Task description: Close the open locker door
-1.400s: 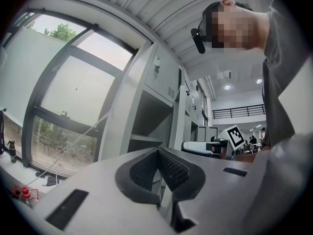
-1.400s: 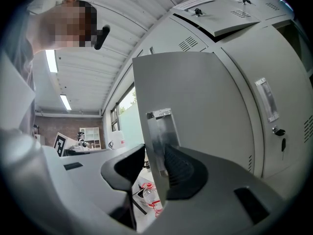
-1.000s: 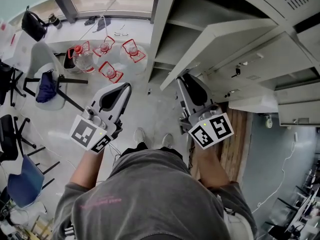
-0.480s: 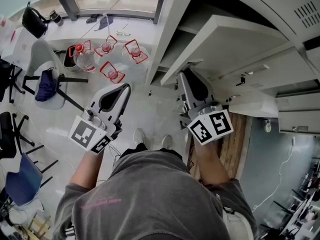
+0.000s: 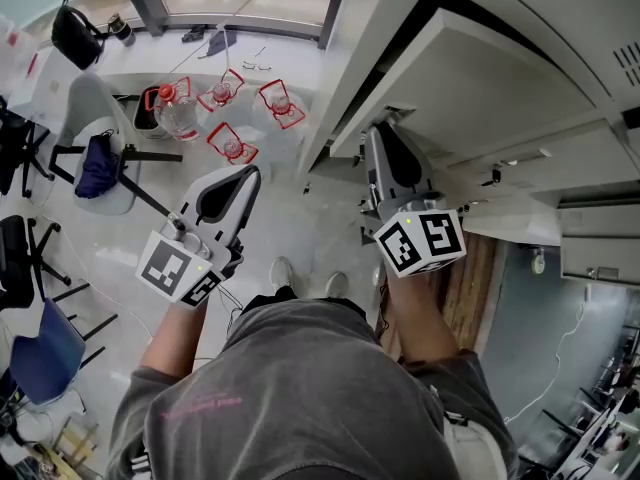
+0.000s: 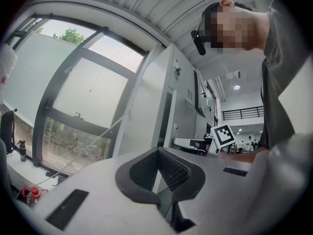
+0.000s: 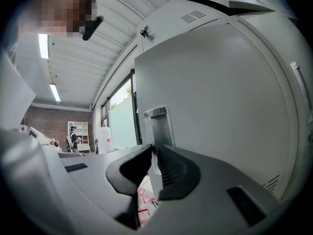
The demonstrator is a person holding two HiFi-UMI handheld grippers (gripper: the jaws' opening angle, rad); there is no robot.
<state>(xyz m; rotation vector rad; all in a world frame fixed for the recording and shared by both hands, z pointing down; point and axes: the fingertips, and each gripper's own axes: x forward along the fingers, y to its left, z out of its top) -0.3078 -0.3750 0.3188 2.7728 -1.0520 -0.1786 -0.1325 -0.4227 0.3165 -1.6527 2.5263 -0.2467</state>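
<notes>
The right hand-held gripper [image 5: 384, 130] points level at the free edge of the open locker door [image 5: 490, 78], with the forearm stretched forward from the body. Its jaws have just been closing, and they pinch the door's thin edge just below the metal handle recess [image 7: 157, 124]. The door stands on the right, swung out at an angle from the lockers [image 5: 590, 28]. The left hand-held gripper [image 5: 250, 172] is also held level, out over the floor [image 5: 300, 218] and well left of the door. Its jaws are pressed together at the tips with nothing between them.
</notes>
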